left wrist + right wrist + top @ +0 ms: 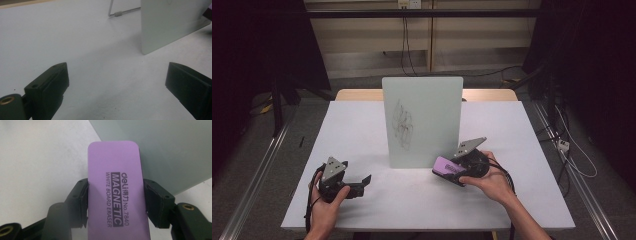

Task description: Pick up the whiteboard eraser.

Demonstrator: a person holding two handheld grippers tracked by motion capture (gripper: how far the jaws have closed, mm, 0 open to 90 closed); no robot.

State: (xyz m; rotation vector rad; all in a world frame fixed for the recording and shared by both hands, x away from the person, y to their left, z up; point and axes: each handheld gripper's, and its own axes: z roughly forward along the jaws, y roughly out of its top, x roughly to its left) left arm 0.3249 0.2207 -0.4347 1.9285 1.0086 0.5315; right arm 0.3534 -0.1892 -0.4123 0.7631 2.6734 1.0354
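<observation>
Purple whiteboard eraser (116, 192) clamped across its width by the right gripper (451, 172), held low at the front of the upright whiteboard (424, 120), near its lower right corner and apparently short of contact. Black scribble (402, 125) on the board's left half intact: pick-up done, wiping not yet begun. Left gripper (117, 87) with jaws spread and empty, resting on the white table (362, 130) off the board's lower left corner.
</observation>
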